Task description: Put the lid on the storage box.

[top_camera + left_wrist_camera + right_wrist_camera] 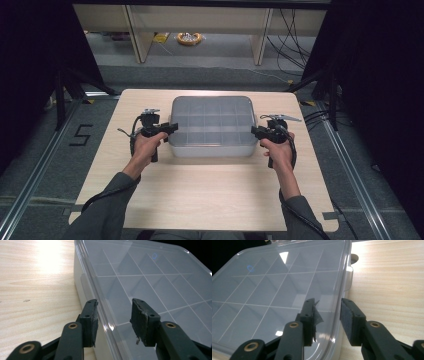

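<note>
The clear lidded box (212,126) sits mid-table, slightly toward twelve o'clock, and the left gripper (170,127) at its nine o'clock edge and the right gripper (256,131) at three o'clock each straddle the lid's rim, jaws parted narrowly, on the wooden table (210,195).

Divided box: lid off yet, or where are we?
Done: both grippers placed, left gripper and right gripper at opposite ends of the compartment box. In hand: open jaws straddle the lid rim at each end. Left: closing, lifting; the lid sits on.
</note>
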{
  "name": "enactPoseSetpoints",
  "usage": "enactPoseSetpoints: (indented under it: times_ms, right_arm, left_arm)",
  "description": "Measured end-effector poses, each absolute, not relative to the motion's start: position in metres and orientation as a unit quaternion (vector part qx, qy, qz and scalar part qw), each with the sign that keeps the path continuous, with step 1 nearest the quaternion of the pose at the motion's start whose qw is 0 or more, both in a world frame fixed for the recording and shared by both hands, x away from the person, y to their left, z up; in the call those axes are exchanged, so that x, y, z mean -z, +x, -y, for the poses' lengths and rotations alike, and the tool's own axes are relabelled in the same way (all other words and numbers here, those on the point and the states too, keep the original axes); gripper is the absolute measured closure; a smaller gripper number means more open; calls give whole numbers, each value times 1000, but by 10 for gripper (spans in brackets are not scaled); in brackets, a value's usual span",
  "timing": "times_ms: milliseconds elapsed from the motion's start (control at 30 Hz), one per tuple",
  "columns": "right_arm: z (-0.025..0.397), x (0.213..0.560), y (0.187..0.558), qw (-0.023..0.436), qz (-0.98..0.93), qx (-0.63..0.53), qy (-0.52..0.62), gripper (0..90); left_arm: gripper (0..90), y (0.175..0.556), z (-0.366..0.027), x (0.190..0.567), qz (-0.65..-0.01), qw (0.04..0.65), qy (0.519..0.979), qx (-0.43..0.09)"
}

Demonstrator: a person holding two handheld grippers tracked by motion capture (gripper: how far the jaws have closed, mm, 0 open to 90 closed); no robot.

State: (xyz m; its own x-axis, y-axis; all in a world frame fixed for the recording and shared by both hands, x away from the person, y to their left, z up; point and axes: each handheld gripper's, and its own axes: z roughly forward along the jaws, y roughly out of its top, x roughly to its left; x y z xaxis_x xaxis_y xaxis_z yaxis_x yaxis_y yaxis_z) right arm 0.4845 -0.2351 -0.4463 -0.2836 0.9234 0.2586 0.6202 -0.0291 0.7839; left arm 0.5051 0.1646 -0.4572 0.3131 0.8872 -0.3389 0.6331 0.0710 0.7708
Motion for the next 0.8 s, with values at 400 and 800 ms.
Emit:
enactPoseSetpoints:
  times_ms: [400, 800]
  right_arm:
    - [229, 450, 477, 197, -670, -429, 573, 718]
    - [233, 454, 475, 188, -655, -441, 583, 626]
  left_arm:
    - [567, 513, -164, 455, -574, 452, 668, -144]
    - [531, 516, -161, 456, -582, 453, 659, -145]
